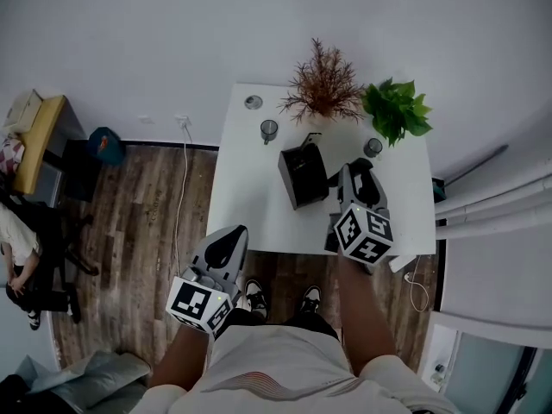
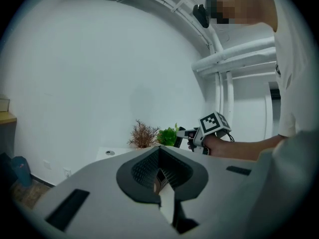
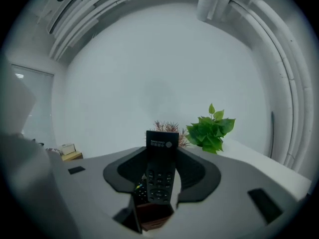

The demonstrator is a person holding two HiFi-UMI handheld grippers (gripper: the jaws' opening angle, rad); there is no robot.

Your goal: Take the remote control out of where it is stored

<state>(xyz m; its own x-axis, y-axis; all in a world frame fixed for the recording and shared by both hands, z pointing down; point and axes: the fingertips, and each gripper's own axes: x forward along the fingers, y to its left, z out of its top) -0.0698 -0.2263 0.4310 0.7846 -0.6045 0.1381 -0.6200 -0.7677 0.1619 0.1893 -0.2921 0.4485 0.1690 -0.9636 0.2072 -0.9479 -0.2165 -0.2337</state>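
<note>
Clamping the remote control (image 3: 160,169) in the right gripper (image 1: 355,172) just beside the black holder (image 1: 302,176), cup (image 1: 269,130), dried plant (image 1: 323,84) and green plant (image 1: 395,109) behind it, left gripper (image 1: 229,237) closed, empty, well short.

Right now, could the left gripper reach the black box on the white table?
Probably yes. The left gripper hangs by the white table's near left corner, and bare tabletop lies between it and the black box. The right gripper, holding the black remote control, is on the box's other side.

Plain office room, seen from above.
White counter (image 1: 250,205) with a leafy green plant (image 1: 395,110), wood-plank floor (image 1: 147,231), yellow desk (image 1: 39,136), bare white walls (image 1: 259,24).
</note>
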